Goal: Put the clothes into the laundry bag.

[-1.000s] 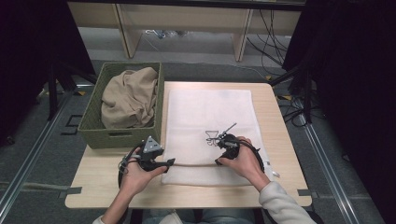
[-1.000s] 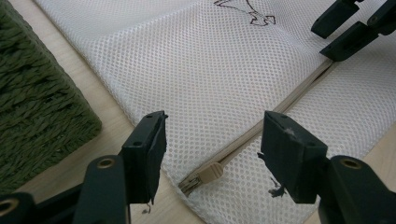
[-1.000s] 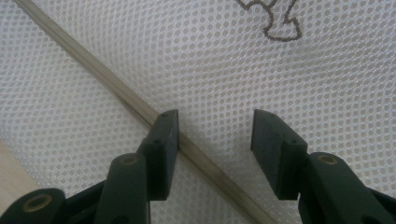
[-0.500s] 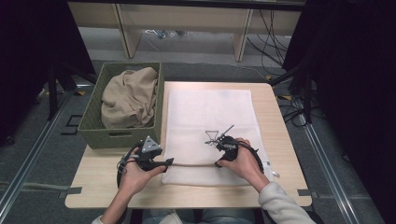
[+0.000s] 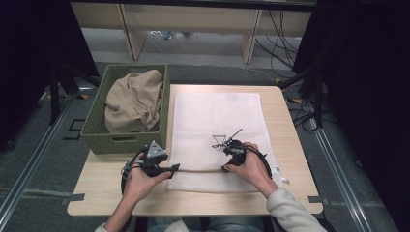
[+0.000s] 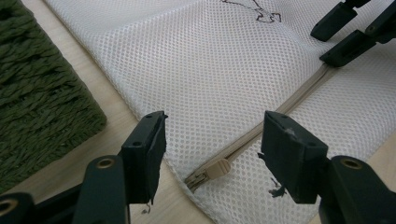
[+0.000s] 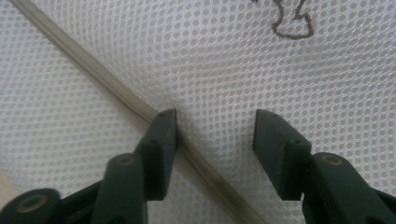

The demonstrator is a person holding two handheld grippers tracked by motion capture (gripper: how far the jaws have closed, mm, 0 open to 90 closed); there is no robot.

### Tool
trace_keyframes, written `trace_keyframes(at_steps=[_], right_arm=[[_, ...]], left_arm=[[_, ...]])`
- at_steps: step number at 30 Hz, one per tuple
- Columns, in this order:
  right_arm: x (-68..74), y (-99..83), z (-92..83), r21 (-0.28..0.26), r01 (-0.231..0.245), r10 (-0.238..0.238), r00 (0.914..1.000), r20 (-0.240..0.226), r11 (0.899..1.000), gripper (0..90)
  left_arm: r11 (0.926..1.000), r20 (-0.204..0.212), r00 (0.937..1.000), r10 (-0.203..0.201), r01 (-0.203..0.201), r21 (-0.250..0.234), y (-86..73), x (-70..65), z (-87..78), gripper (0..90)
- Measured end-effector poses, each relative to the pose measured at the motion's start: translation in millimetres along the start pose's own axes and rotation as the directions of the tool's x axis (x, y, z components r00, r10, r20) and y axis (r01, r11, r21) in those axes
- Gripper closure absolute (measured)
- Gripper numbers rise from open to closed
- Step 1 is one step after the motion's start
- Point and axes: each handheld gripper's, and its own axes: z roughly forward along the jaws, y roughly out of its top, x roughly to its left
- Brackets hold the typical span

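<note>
High view: a white mesh laundry bag [image 5: 220, 135] is lying flat on the table [image 5: 295, 193], just beside the green basket [image 5: 96, 133] that is holding a tan cloth [image 5: 133, 99]. The bag's zipper is running across its near part, side to side. The left gripper [image 5: 170, 167] is hovering at the bag's near left edge, at the zipper's end; the right gripper [image 5: 228, 145] is resting over the bag's middle, farther along the zipper.

Left gripper view: the jaws are standing apart, moderately wide, gripping nothing. The zipper pull [image 6: 217, 169] is lying between them, a little ahead of the pads and low on the bag's edge. The zipper line [image 6: 289, 100] is stretching away from the pull toward the right gripper [image 6: 348, 35]. The left gripper is judged the nearer one to the pull.

Right gripper view: the jaws are open, with bare mesh between them. The zipper line [image 7: 84, 58] is passing diagonally under one finger [image 7: 161, 140]; whether that pad is pressing the fabric cannot be told.
</note>
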Motion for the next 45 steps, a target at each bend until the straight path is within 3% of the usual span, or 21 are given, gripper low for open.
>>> trace_keyframes(at_steps=[1,2,6,7,8,11,15,16,20,22,24,28,31,32,33,34,35,37,41,43,45], right_arm=[[1.0,0.4,0.7,-0.006,-0.006,0.006,1.0,0.005,1.0,52.5],[1.1,1.2,0.6,0.004,0.005,-0.005,0.9999,0.015,1.0,53.9],[4.1,2.6,0.6,0.012,0.015,-0.015,0.9993,0.035,1.0,57.0],[3.2,2.3,0.7,0.006,0.026,-0.027,0.999,0.035,1.0,60.5],[2.5,1.8,0.3,0.005,0.034,-0.034,0.9986,0.04,0.999,63.6],[1.2,1.7,-0.4,0.008,0.024,-0.024,0.9991,0.036,1.0,68.7],[0.4,2.9,-0.9,0.016,0.054,-0.055,0.9971,0.052,0.998,75.7],[1.3,4.0,-1.7,0.019,0.076,-0.077,0.9949,0.065,0.997,81.6],[5.2,5.0,-5.6,0.023,0.097,-0.099,0.9905,0.096,0.995,85.2],[5.7,5.7,-7.1,0.024,0.119,-0.12,0.9873,0.104,0.993,85.6],[8.8,6.5,-11.4,0.013,0.111,-0.112,0.9865,0.12,0.994,85.8],[12.3,9.6,-26.2,-0.048,0.129,-0.121,0.9828,0.14,0.991,86.3],[15.5,11.1,-36.1,-0.084,0.118,-0.105,0.9833,0.148,0.989,86.3],[14.3,11.9,-38.2,-0.099,0.139,-0.124,0.9808,0.151,0.985,86.3],[16.0,11.6,-39.9,-0.112,0.119,-0.102,0.9842,0.145,0.987,86.3],[15.0,11.7,-41.7,-0.125,0.131,-0.112,0.9827,0.147,0.983,86.4],[16.7,11.2,-43.1,-0.135,0.111,-0.091,0.9853,0.144,0.985,86.4],[16.6,11.5,-44.9,-0.139,0.122,-0.101,0.984,0.147,0.983,86.4],[17.0,12.2,-49.5,-0.167,0.12,-0.096,0.9846,0.146,0.979,86.7],[18.5,12.7,-53.5,-0.182,0.1,-0.073,0.986,0.15,0.978,87.1],[17.7,13.4,-56.5,-0.194,0.115,-0.087,0.9858,0.143,0.974,87.1]], left_arm=[[0.9998,-0.006,0.9999,-0.016,0.016,-0.015,-0.1,-1.0,1.1,39.6],[1.0,0.001,1.0,0.008,-0.008,0.005,0.3,0.4,-0.7,39.6],[1.0,0.001,1.0,0.0,0.0,-0.002,-0.3,-0.8,0.7,39.6],[0.9999,-0.01,0.9999,-0.012,0.012,-0.012,-0.8,-2.3,1.9,39.6],[0.9999,0.005,0.9999,0.011,-0.011,0.013,-0.8,-1.0,0.9,39.6],[0.9998,0.002,0.9998,0.018,-0.018,0.009,-1.4,-1.7,1.9,39.6],[0.9999,0.005,0.9999,0.012,-0.012,0.009,-0.7,-1.3,1.7,39.6],[0.9999,0.005,1.0,0.008,-0.008,0.006,-0.7,-1.1,1.7,39.6],[0.9999,-0.003,0.9999,0.014,-0.014,0.005,-0.2,-0.3,0.5,39.6],[0.9998,-0.01,0.9999,-0.009,0.009,-0.015,-0.4,-1.8,1.7,39.7],[1.0,0.005,1.0,0.006,-0.006,0.001,-0.4,-0.6,-0.4,39.9],[0.999,0.0,0.9998,-0.018,0.018,-0.041,0.9,-1.5,-0.5,40.4],[0.9976,0.012,0.9999,-0.006,0.007,-0.068,2.4,-1.6,-3.5,41.7],[0.9971,0.02,0.9998,0.003,-0.001,-0.077,3.1,-1.4,-4.9,43.3],[0.9966,0.018,0.9997,0.016,-0.014,-0.082,4.1,-0.2,-7.2,44.3],[0.9937,0.021,0.9997,-0.009,0.012,-0.112,4.8,-1.0,-7.5,43.8],[0.9937,0.021,0.9997,-0.009,0.012,-0.112,4.8,-1.0,-7.5,43.7],[0.9914,0.026,0.9997,0.001,0.003,-0.131,6.8,0.8,-11.5,43.1],[0.9856,0.05,0.9987,-0.002,0.01,-0.169,10.8,2.4,-18.2,40.3],[0.9778,0.061,0.9981,0.008,0.005,-0.209,14.9,2.0,-22.7,40.3],[0.9723,0.049,0.9986,0.021,-0.009,-0.234,18.3,2.9,-26.4,39.0]])
